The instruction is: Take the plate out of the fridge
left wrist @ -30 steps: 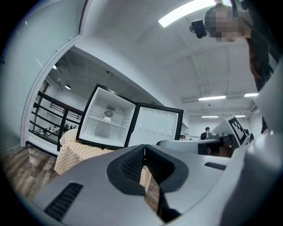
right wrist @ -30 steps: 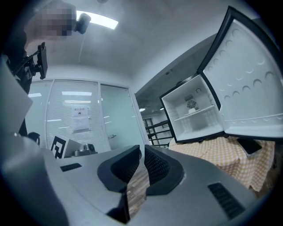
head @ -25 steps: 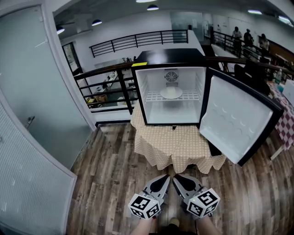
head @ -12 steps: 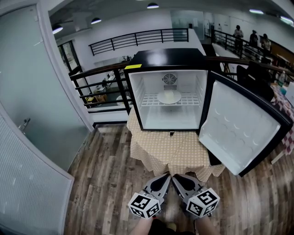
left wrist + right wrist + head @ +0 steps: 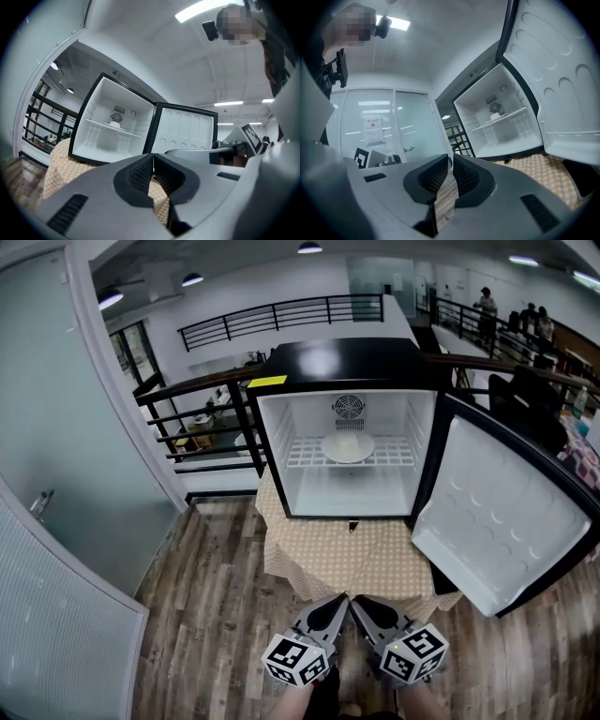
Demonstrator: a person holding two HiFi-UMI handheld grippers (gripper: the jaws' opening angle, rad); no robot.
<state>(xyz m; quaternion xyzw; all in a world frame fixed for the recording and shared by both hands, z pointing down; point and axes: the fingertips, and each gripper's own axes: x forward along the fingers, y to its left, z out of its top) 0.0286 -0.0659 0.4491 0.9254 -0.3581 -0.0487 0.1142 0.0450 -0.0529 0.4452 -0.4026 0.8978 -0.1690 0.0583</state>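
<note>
Left claw (image 5: 336, 604) clenched, jaw tips together, nothing between them. Right claw (image 5: 361, 606) likewise clenched and empty. I'm holding both low and level, side by side, tips almost touching each other, pointing at the mini fridge (image 5: 347, 360). Marker cubes sit at the back ends, near my hands.

Under the claws is wood plank floor (image 5: 225, 615). Just ahead is the counter (image 5: 347, 559), draped in a yellow checked cloth that hangs over its front edge. The fridge sits on top of it, black case with a white interior.

The fridge door (image 5: 497, 521) is swung wide to the right, its white inner liner facing me, and it overhangs the counter's right side.

The plate (image 5: 348, 446) is inside the fridge on the wire shelf (image 5: 309, 457), roughly centred, below the round fan grille (image 5: 349, 407) on the back wall. It is well apart from both claws. Something pale lies on it; I can't tell what.

Between the claws and the plate: a strip of floor, the counter front, then the fridge's lower sill.

Around: glass partition (image 5: 56, 427) to the left, black railing (image 5: 202, 395) behind the fridge, people (image 5: 485, 306) far back on the right.
</note>
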